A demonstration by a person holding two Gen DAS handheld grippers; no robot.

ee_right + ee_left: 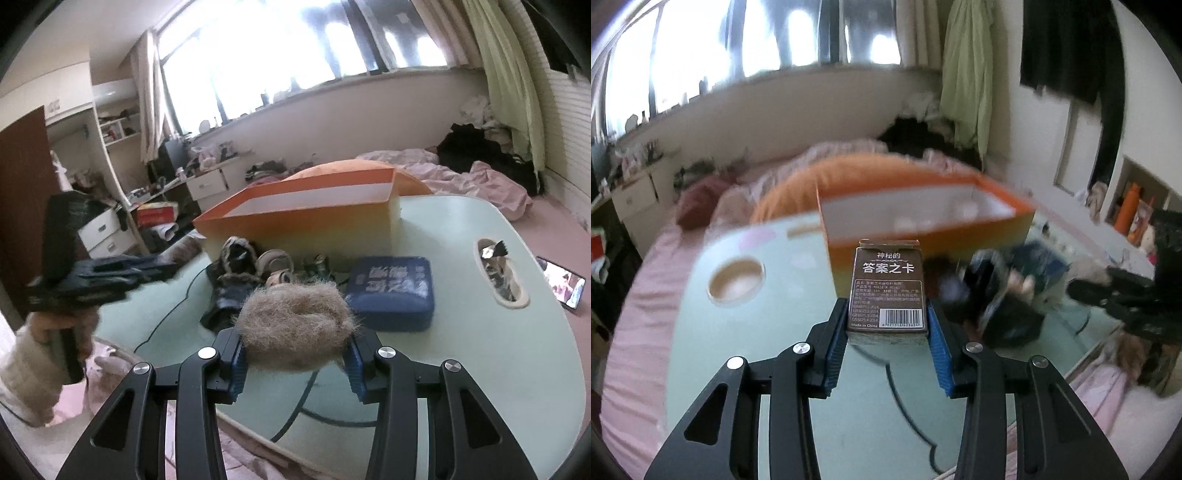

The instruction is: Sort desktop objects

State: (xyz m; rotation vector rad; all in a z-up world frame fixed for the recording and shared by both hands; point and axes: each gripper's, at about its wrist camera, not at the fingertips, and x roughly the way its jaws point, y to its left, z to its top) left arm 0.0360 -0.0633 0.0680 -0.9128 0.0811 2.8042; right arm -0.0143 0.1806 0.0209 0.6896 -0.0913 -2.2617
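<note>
A brown card box (888, 288) with white print and a barcode is clamped between the blue pads of my left gripper (886, 317), lifted above the pale green table (757, 350). Just behind it stands the open orange storage box (923, 221). In the right wrist view my right gripper (295, 350) is shut on a tan furry bundle (295, 325) over the table's near edge. The orange storage box (295, 225) stands beyond it. My left gripper (110, 277), held by a hand in a cream sleeve, shows blurred at the left.
On the table lie a blue zip pouch (391, 295), dark fur-trimmed items (232, 280) and small clutter in front of the orange box. The tabletop has a slot (498, 273) and a round cup hole (737, 282). A phone (561, 286) lies on the pink bedding at the right.
</note>
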